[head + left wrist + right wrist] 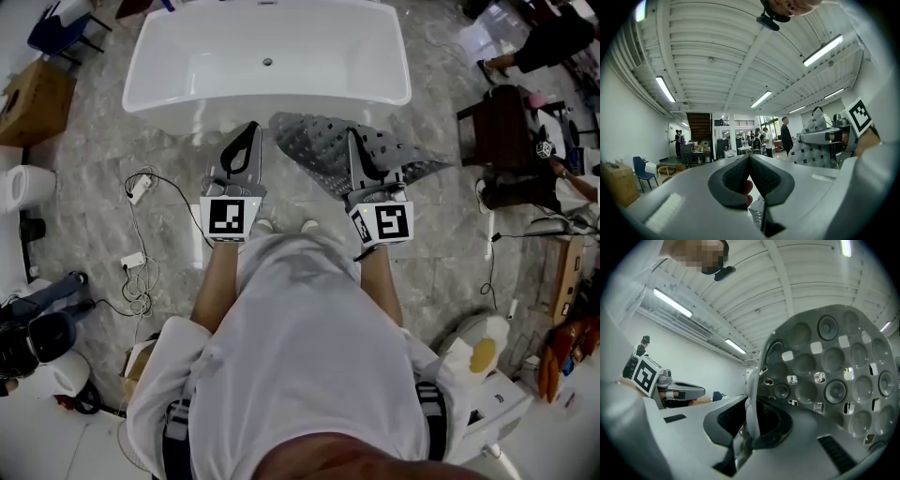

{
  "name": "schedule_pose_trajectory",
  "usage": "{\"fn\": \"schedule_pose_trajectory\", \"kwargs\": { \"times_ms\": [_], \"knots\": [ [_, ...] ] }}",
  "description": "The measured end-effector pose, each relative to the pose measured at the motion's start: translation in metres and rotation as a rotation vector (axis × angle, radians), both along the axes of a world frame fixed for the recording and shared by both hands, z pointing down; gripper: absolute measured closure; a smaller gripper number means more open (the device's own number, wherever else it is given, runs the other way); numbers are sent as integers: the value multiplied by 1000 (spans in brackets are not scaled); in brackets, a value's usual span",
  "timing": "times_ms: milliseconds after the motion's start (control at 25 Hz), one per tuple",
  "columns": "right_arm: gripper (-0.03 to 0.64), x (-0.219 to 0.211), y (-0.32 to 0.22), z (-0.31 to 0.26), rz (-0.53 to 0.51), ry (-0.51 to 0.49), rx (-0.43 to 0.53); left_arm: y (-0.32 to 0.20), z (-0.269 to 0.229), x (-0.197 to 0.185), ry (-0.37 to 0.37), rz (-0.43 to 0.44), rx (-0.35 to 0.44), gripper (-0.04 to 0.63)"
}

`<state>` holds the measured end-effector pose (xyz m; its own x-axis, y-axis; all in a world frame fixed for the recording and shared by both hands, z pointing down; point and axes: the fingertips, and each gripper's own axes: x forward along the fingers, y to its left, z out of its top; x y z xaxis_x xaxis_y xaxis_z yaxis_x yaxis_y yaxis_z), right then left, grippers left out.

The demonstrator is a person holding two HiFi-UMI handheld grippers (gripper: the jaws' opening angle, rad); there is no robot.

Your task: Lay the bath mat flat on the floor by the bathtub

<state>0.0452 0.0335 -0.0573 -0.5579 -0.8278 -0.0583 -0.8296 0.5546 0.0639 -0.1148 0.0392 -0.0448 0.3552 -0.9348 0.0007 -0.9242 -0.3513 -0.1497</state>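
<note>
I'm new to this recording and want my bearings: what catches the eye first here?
A large white bathtub fills the top of the head view, standing on a grey stone-look floor. Just in front of it, the right gripper is clamped on the edge of a grey bath mat studded with suction cups. The left gripper is beside it, jaws together.

Lab hall, bathtub (309,66), ribbed ceiling (717,51), strip lights (823,49)

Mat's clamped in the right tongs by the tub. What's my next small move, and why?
Probably lower the right tongs toward the floor before the bathtub: the bath mat is pinched at its edge and looks crumpled, not flat.
</note>
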Motion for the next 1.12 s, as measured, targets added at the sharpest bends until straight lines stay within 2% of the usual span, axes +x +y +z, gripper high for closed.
{"fn": "schedule_pose_trajectory", "kwargs": {
  "times_ms": [280, 440, 560, 760, 880, 1120],
  "knots": [
    [588, 2, -29, 38, -10, -3, -97, -22, 26, -8, -7, -11, -65, 597],
    [588, 2, -41, 73, -19, 13, -174, -30, 54, -7, -20, 1, -103, 597],
    [588, 4, -53, 107, -28, 21, -245, -41, 82, -5, -1, 9, -139, 597],
    [588, 12, -71, 180, -49, 45, -353, -53, 144, -9, -54, -7, -183, 597],
    [588, 15, -78, 230, -62, 66, -407, -59, 185, -17, -56, -42, -212, 597],
    [589, 24, -80, 342, -88, 109, -526, -60, 295, -18, -130, -19, -300, 597]
  ]
}}
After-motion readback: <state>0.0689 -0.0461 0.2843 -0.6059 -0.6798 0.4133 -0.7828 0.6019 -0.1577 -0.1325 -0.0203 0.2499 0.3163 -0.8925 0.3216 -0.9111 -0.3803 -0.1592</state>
